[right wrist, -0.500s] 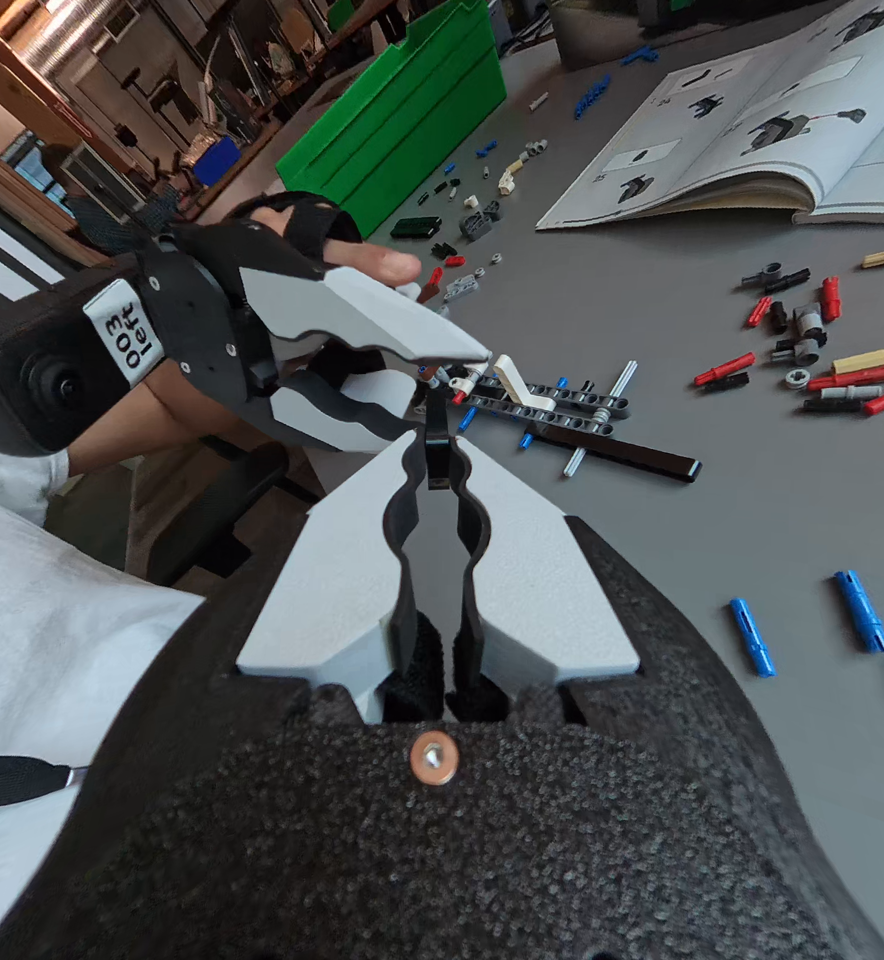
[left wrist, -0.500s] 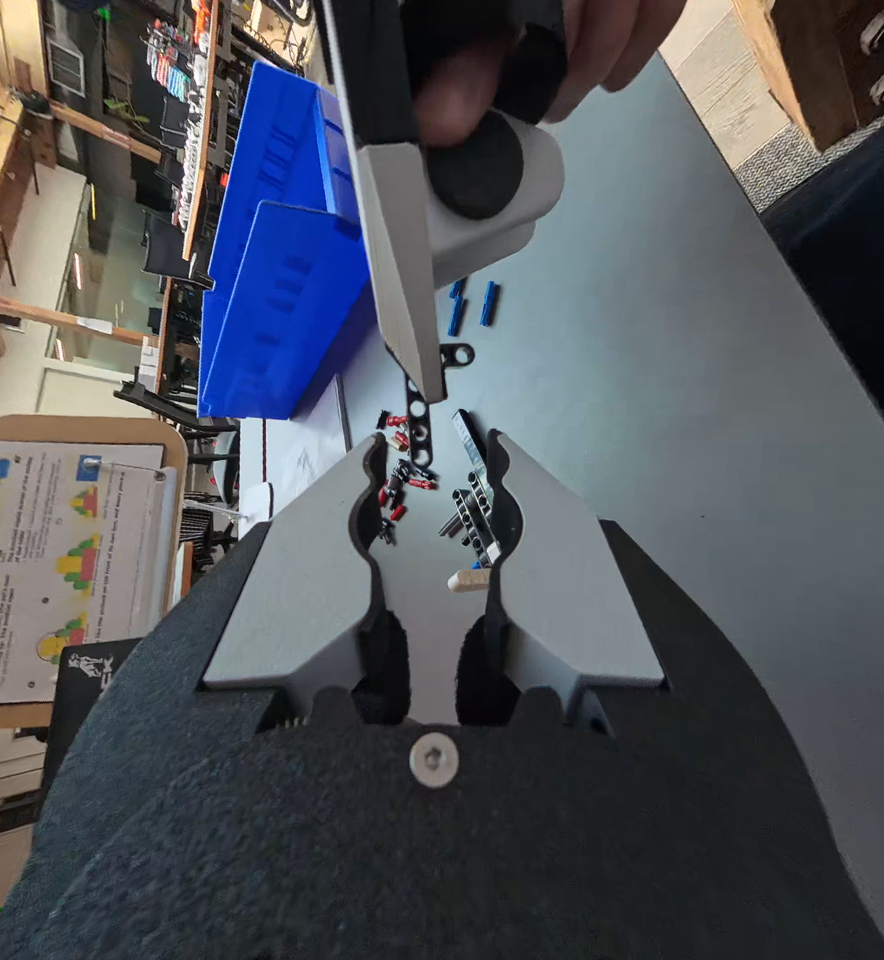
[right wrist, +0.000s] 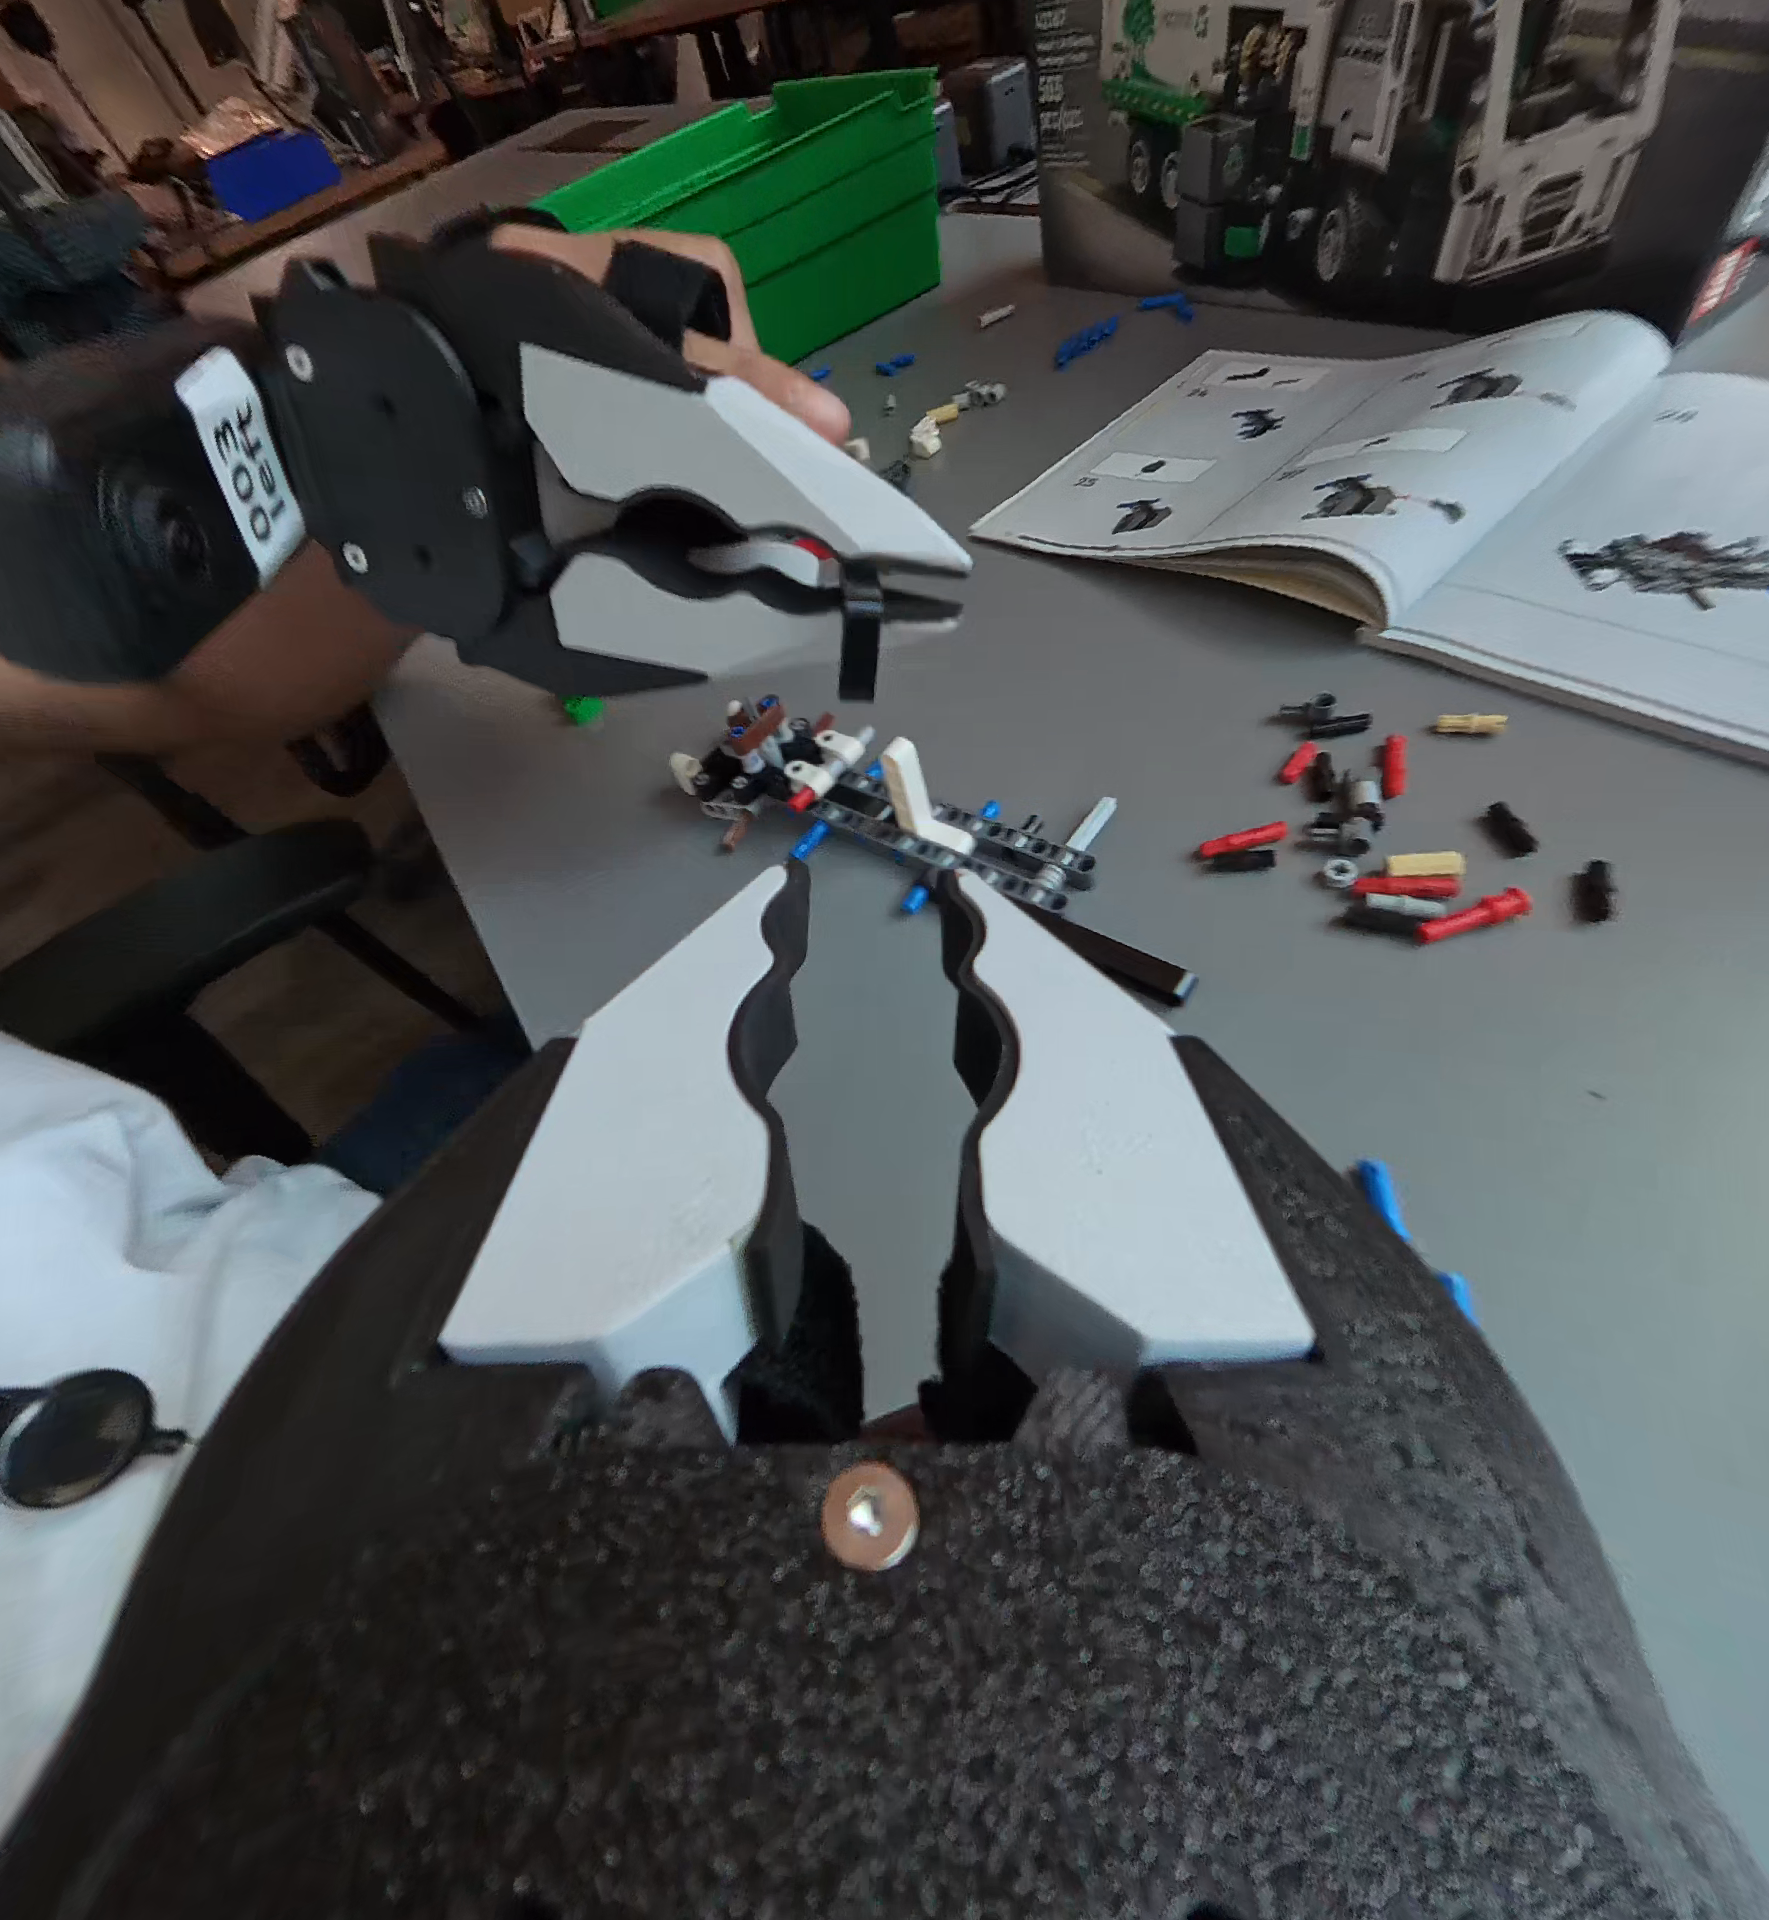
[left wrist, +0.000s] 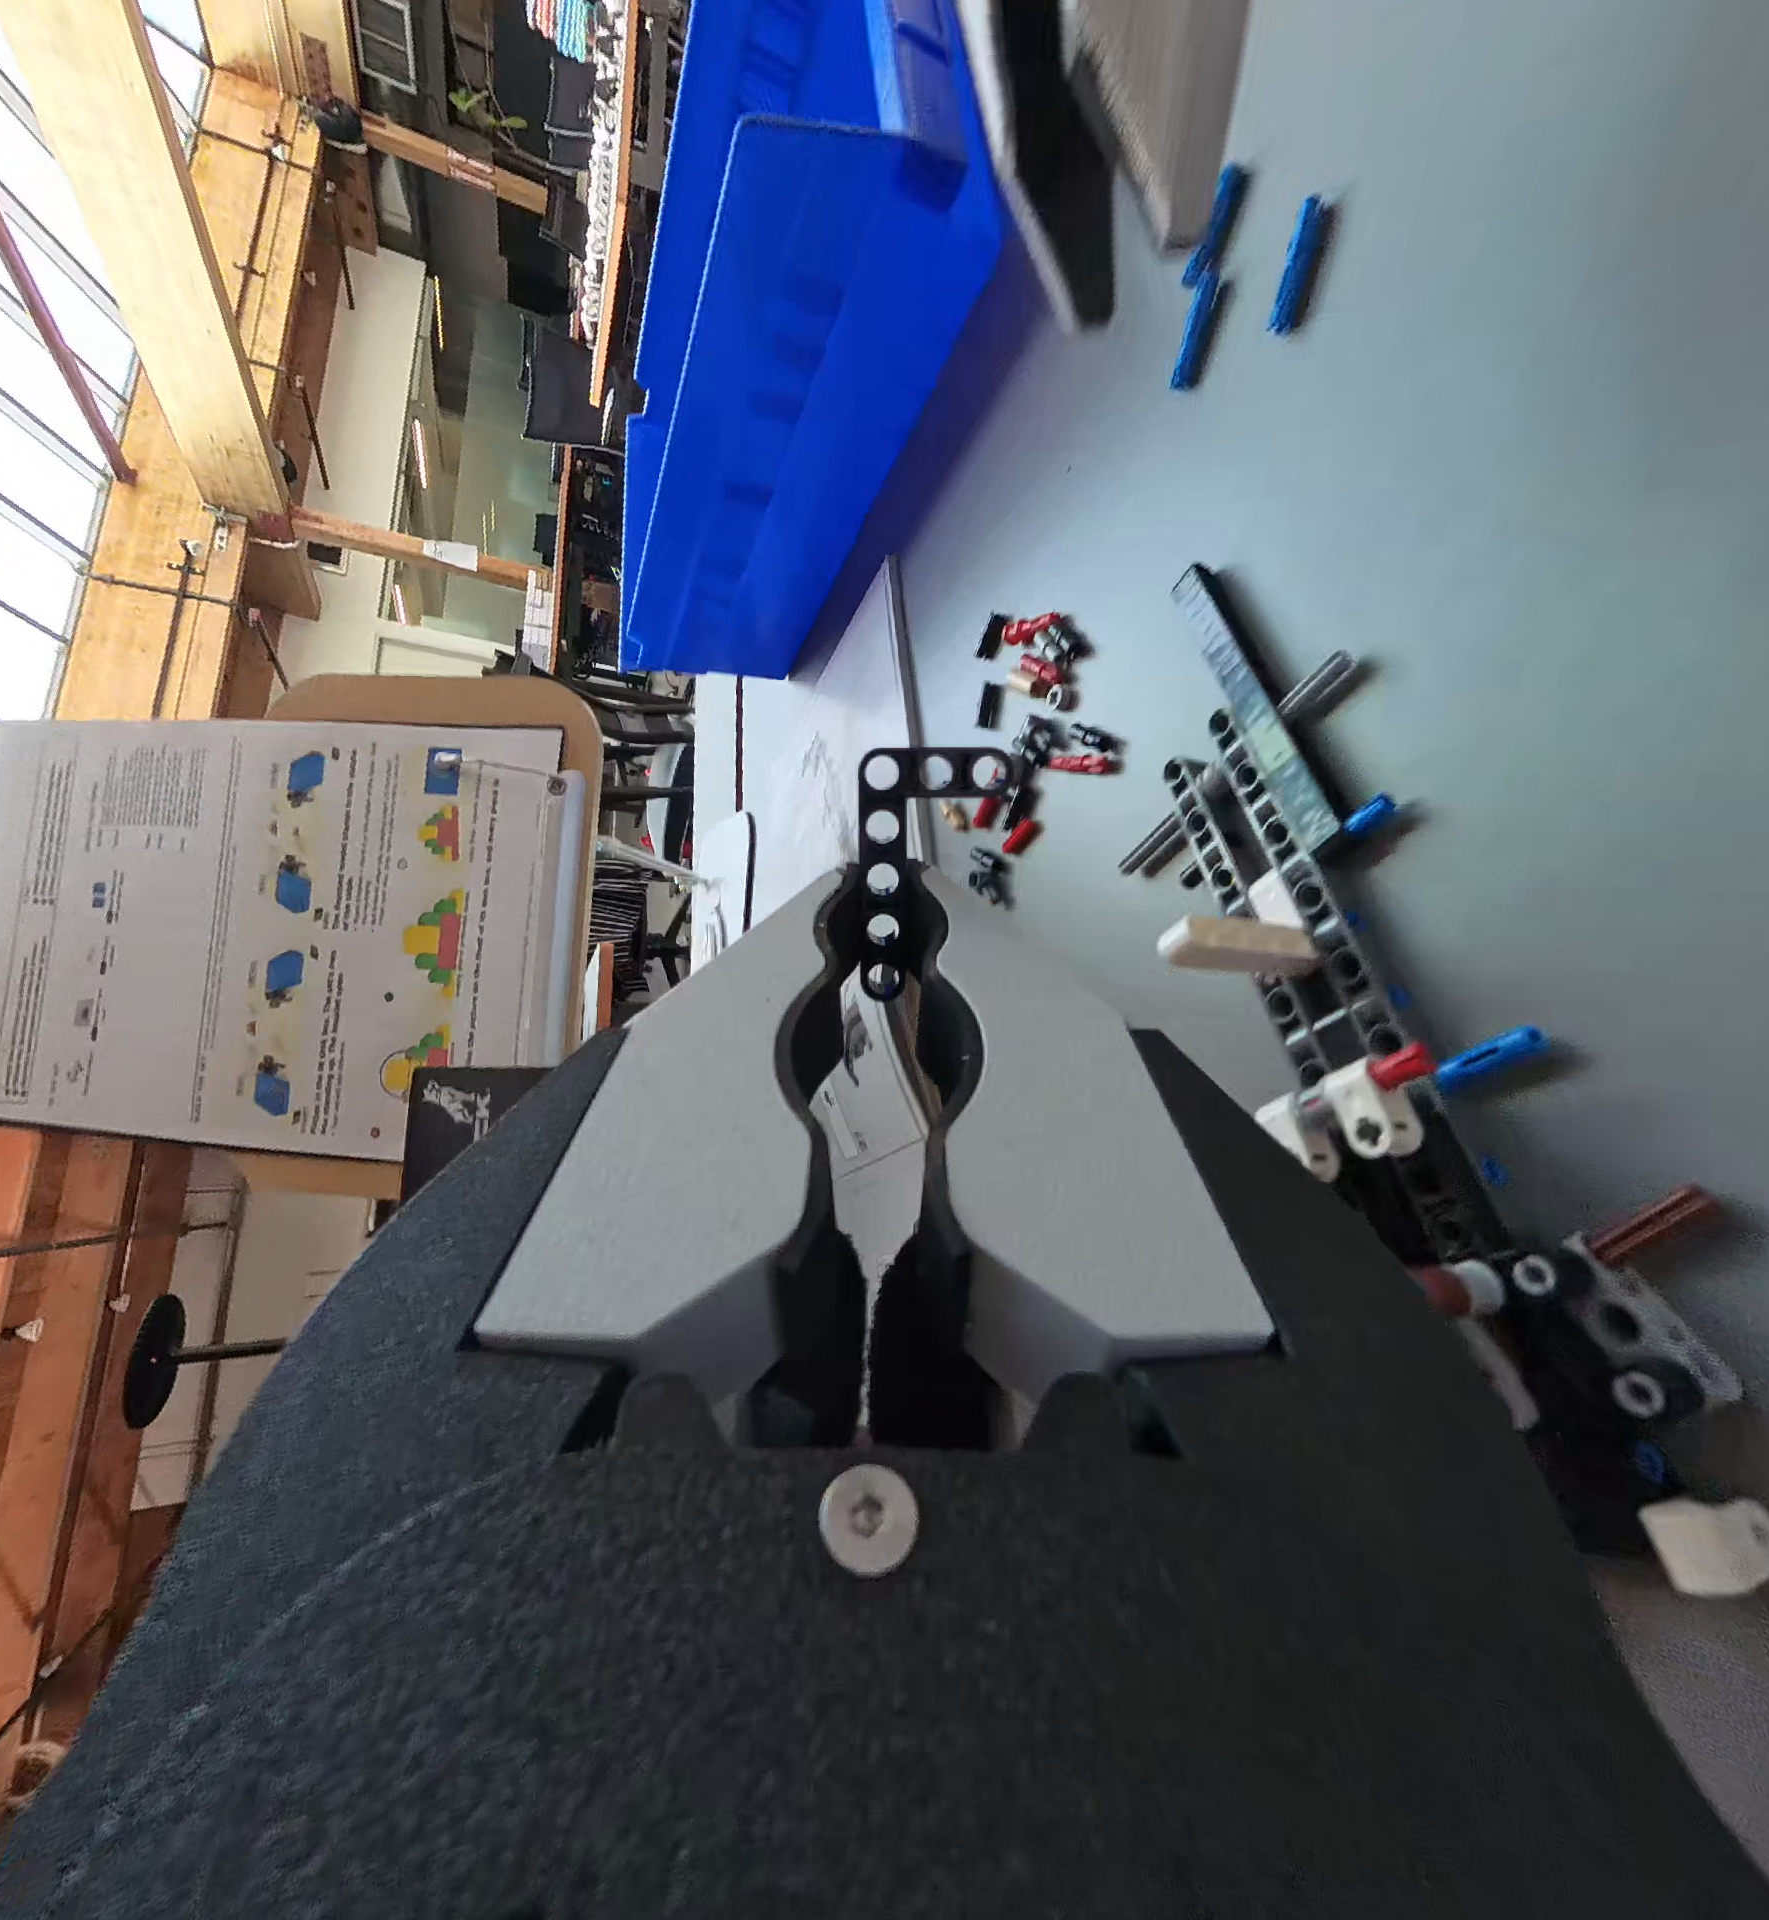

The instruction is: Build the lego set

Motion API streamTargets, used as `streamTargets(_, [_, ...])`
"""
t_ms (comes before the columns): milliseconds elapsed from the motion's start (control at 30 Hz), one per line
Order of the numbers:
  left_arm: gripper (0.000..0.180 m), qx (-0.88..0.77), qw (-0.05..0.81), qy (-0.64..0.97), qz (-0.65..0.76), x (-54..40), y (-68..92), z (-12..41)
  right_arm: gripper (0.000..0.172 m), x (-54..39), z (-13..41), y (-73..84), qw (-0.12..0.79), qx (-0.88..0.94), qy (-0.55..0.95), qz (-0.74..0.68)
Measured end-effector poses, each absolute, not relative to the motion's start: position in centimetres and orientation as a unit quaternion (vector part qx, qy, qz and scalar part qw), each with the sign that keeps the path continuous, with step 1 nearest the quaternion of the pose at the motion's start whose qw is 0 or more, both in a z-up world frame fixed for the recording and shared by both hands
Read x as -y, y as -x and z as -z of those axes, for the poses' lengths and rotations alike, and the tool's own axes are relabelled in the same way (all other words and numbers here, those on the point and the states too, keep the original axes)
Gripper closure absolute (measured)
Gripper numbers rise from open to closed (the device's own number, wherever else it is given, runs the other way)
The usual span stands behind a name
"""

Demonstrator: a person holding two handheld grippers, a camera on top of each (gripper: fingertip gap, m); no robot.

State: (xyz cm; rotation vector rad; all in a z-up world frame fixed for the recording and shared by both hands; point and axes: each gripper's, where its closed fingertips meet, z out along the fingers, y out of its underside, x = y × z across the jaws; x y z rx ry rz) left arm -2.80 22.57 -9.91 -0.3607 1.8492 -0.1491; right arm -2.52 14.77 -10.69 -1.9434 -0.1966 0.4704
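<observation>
A: Left hand-held gripper: clamped on a black L-shaped beam, pads pressed against its long arm, short arm of 3 holes sticking out past the tips. Raised above the grey table.

B: And the right hand-held gripper?

A: Parted, nothing between the pads, low over the table just near of a half-built beam assembly.

B: Around it?

A: Loose red and black pins to the right, open instruction booklet far right, green bin far, blue bins seen from the left side.
</observation>
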Motion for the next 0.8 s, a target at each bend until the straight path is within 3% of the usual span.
streamTargets(100, [0.175, -0.802, 0.562, 0.177, 0.102, -24.6, 3.6, 10.5, 0.14, -13.0, 11.1, -0.3, 0.546, 0.081, 0.825, -0.124])
streamTargets(267, [0.175, -0.745, 0.619, 0.224, 0.103, -27.4, 3.5, 9.2, 0.127, -10.3, 14.6, -6.0, 0.486, 0.008, 0.871, -0.072])
streamTargets(333, [0.175, -0.737, 0.633, 0.215, 0.1, -27.2, 3.9, 8.7, 0.129, -10.0, 15.0, -6.0, 0.478, 0.004, 0.873, -0.093])
streamTargets(400, [0.176, -0.727, 0.647, 0.206, 0.099, -26.9, 4.2, 8.3, 0.141, -10.3, 14.8, -6.0, 0.493, 0.01, 0.866, -0.085])
streamTargets(567, [0.175, -0.729, 0.649, 0.202, 0.079, -26.9, 4.5, 8.8, 0.14, -10.3, 17.2, -5.4, 0.439, 0.058, 0.894, -0.063])
streamTargets(800, [0.175, -0.736, 0.638, 0.212, 0.083, -26.9, 4.7, 9.1, 0.15, -11.0, 17.3, -5.3, 0.438, 0.055, 0.894, -0.074])
